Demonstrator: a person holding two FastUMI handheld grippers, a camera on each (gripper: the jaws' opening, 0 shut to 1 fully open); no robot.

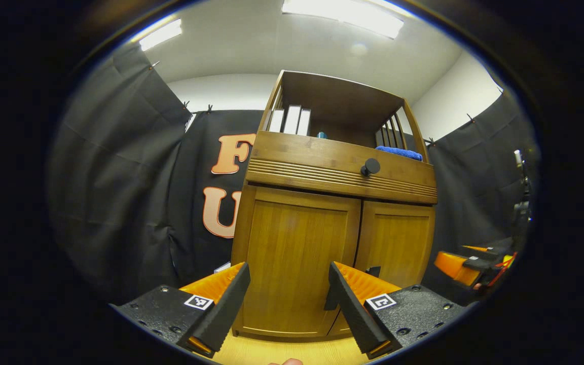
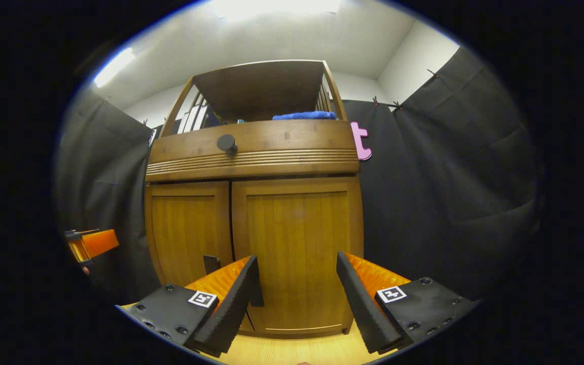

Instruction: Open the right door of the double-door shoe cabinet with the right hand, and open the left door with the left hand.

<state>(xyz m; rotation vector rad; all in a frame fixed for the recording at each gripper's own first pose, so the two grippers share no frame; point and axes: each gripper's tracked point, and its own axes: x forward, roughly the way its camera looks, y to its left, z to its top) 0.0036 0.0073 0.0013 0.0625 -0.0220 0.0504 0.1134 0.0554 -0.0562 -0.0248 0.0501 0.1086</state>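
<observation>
The wooden shoe cabinet stands close ahead with both doors closed. In the left gripper view its left door (image 1: 292, 253) lies straight in front of my open left gripper (image 1: 289, 299), and the right door (image 1: 396, 241) with a small dark handle (image 1: 373, 271) is beside it. In the right gripper view the right door (image 2: 297, 243) faces my open right gripper (image 2: 297, 294); the left door (image 2: 188, 233) carries a dark handle (image 2: 212, 263). Neither gripper touches the cabinet or holds anything. The right gripper (image 1: 467, 266) also shows at the far right, and the left gripper (image 2: 89, 243) at the far left.
Above the doors runs a drawer (image 1: 332, 165) with a round black knob (image 1: 370, 166). An open shelf on top holds upright books (image 1: 292, 120) and a blue cloth (image 1: 398, 152). Black curtains hang around the cabinet. A light wooden floor (image 1: 292, 352) runs below.
</observation>
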